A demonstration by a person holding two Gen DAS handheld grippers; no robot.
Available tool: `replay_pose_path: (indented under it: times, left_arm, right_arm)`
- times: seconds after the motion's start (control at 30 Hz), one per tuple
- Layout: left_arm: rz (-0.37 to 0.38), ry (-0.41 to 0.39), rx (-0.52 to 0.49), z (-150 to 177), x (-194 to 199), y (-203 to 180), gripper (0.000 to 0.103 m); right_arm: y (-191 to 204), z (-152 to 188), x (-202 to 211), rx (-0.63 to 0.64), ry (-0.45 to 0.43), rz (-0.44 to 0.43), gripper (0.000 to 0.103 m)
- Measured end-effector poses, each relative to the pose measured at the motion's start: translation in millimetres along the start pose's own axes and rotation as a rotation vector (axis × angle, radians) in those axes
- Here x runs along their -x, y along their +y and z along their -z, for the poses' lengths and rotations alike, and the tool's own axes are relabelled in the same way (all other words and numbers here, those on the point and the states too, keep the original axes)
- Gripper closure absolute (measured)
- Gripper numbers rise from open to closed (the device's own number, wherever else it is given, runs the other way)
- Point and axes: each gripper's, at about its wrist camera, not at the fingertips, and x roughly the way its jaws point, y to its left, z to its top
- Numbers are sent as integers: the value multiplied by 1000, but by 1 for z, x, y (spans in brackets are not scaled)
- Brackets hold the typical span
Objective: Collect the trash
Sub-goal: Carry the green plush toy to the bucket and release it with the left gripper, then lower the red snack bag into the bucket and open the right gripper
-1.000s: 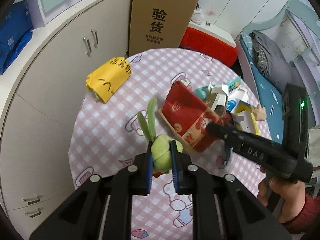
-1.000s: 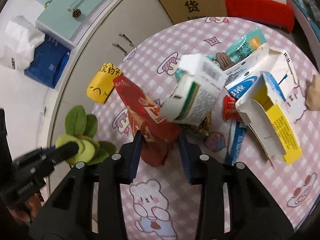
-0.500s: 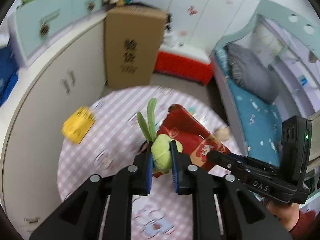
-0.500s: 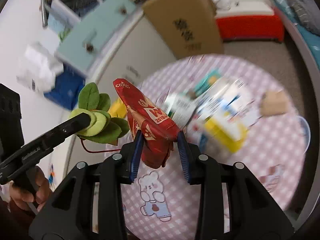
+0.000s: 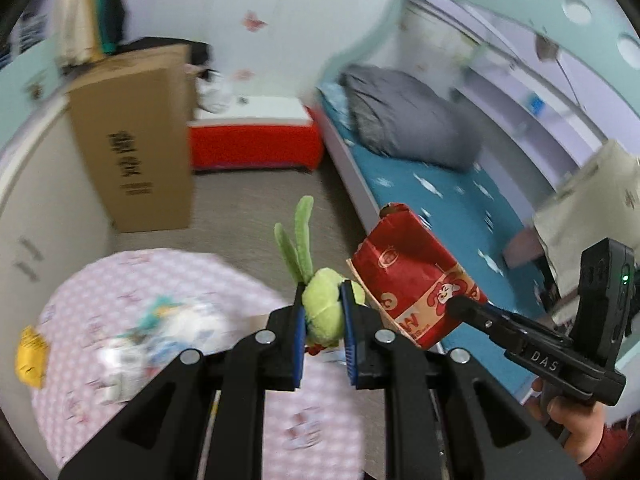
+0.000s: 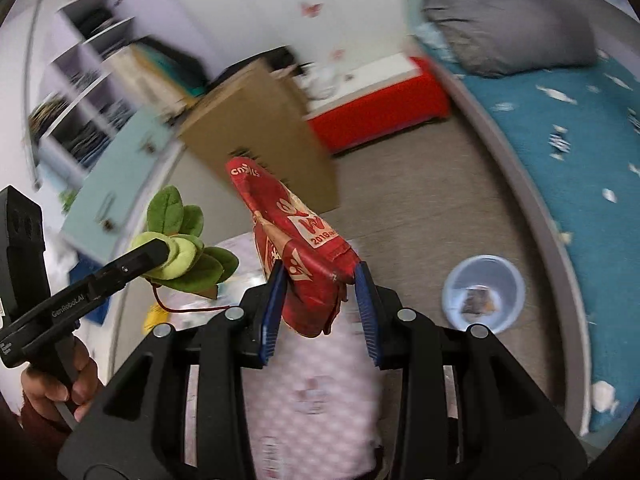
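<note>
Two grippers were in the air above the round pink-checked table (image 5: 100, 280), each pinching one thing. The left gripper (image 5: 323, 312) had its blue pads pressed nearly together on a green plush toy (image 5: 322, 312), whose long leaves stood up past the fingertips. In the right wrist view a thin red cord (image 6: 180, 307) dangled from the toy below the finger.

The right gripper (image 6: 320, 284) stood partly spread, its pads clamped on the lower end of a crumpled red snack bag (image 6: 298, 240); the rest of the bag rose up and away from the jaws. Toy and bag hung close side by side, apart from everything else.

Below and to the left of the left gripper, blurred trash (image 5: 160, 332) lay in a heap on the table, and a yellow packet (image 5: 30, 354) sat at the table's far left edge. Ahead of both grippers the floor was open. A tall cardboard box (image 5: 136, 144) stood beyond it on the left, a red-sided box (image 5: 252, 144) further back, and the bed (image 6: 580, 160) ran along the right. To the right of the right gripper, a pale blue basin (image 6: 484, 292) sat on the floor beside the bed frame with some trash inside.
</note>
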Motion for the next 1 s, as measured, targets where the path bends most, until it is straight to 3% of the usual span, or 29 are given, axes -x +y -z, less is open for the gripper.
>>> replay_pose_path:
  times: [0.27,0.5,0.57,0.63,0.7,1.0]
  left_arm:
    - [54,154,-95,-21,-120,-110,87]
    - [61,257,-120,-30,-192,-158,84]
    - [67,281,-130,-35,-206,-169,79]
    - [50,292,-140,-39,-215,-177,51]
    - [12,268,-141,-42,-220,-182,35]
    - [-31,287,-98,-49,-227,-182,31]
  right_arm:
    - [-121,-30,25,-86,-26,138,69]
    - [-191,-48,37,-136,-44,193,69]
    - [-202,-51,39,-150,-46,201,69]
    - [-214,-53,40,-166,-49,209,69]
    - [-223,-56,38,-181,-46,210,69]
    - [-231,-61,27,-190,-27,189,69]
